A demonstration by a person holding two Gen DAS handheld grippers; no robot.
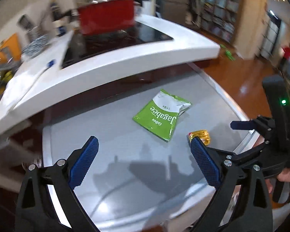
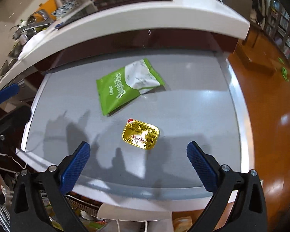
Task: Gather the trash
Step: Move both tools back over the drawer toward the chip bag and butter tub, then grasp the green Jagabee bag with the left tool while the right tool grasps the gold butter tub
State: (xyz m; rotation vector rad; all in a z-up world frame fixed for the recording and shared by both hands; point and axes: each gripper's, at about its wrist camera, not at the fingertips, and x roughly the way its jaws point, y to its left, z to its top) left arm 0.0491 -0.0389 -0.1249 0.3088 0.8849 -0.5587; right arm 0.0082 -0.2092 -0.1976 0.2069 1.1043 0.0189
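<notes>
Grey table (image 2: 183, 104) with a pale rim sits below a white counter (image 2: 164, 17). Green snack bag (image 2: 123, 85), crumpled and flat, lies toward the table's far edge, roughly mid-width. Gold foil packet (image 2: 140, 134), flat, lies nearer the near edge, just beside the bag, not touching it. Left gripper (image 1: 144, 145) hangs over the near-left part of the table, jaws wide apart, nothing between them. Right gripper (image 2: 138, 150) hangs above the near edge, jaws wide apart, empty; the gold packet lies just ahead of its fingertips.
</notes>
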